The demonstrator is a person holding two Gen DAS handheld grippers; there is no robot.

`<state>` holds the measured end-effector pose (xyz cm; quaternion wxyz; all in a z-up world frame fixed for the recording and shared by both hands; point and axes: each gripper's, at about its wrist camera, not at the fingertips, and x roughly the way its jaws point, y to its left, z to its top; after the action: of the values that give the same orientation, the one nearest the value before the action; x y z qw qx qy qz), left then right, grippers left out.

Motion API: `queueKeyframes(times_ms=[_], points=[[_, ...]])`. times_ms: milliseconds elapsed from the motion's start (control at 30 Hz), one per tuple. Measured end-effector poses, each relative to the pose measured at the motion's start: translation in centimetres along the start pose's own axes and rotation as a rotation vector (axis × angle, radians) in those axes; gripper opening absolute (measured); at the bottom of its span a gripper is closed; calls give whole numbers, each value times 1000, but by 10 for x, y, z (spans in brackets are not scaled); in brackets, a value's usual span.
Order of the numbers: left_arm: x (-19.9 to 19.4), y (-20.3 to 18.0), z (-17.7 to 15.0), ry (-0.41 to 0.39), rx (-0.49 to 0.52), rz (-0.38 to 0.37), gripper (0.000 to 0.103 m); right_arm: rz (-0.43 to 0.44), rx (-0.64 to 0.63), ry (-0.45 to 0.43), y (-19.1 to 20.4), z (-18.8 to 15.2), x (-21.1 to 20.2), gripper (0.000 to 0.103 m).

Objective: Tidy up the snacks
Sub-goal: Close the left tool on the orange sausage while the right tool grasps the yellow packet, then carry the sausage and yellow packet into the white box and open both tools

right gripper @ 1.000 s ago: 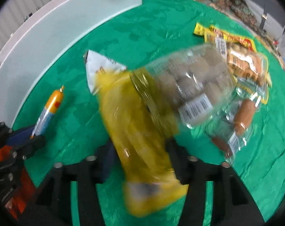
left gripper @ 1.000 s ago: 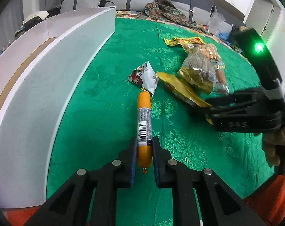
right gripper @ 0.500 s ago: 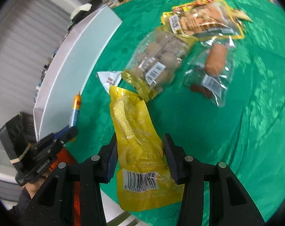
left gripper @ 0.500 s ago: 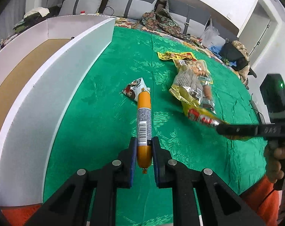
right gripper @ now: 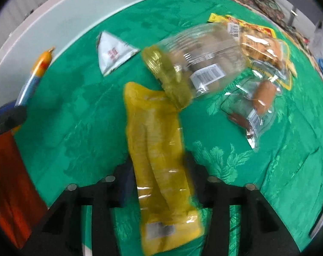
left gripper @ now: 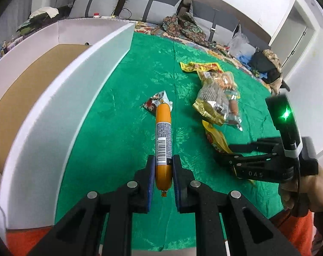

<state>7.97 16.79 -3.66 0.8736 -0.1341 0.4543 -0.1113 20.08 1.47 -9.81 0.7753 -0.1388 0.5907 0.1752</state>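
Observation:
My left gripper (left gripper: 163,160) is shut on an orange sausage stick (left gripper: 163,136) with a barcode label, held above the green cloth; the sausage also shows in the right wrist view (right gripper: 36,72). My right gripper (right gripper: 157,170) is shut on a long yellow snack pouch (right gripper: 159,155); the pouch (left gripper: 217,138) and the right gripper (left gripper: 229,155) show at the right of the left wrist view. A clear bag of round snacks (right gripper: 202,64), a sausage pack (right gripper: 257,104) and a yellow packet (right gripper: 261,42) lie on the cloth beyond.
A white box (left gripper: 80,81) with a brown floor stands along the left. A small triangular packet (left gripper: 156,103) lies beyond the sausage's tip. The green cloth (left gripper: 118,128) covers the table. A sofa with cushions (left gripper: 140,2) is behind.
The right gripper, which had swung up and away with the yellow pouch, is back low over the cloth near the snack pile. The left gripper has risen slightly with the sausage.

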Motion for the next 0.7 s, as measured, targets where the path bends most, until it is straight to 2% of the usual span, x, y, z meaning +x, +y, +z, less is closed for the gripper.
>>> queueKeyframes(times_ms=[133, 233, 367, 500, 700], points=[[-24, 7, 5, -24, -27, -49, 15, 103, 82, -13, -17, -15, -15, 41], [-42, 16, 16, -53, -50, -82, 15, 245, 205, -63, -36, -33, -38, 42], [-67, 36, 38, -101, -82, -93, 15, 369, 313, -126, -53, -35, -69, 42], [-87, 70, 62, -149, -86, -13, 15, 479, 351, -219, -46, 1, -103, 42], [-95, 137, 82, -138, -121, 123, 15, 662, 334, -330, 25, 93, -137, 42]])
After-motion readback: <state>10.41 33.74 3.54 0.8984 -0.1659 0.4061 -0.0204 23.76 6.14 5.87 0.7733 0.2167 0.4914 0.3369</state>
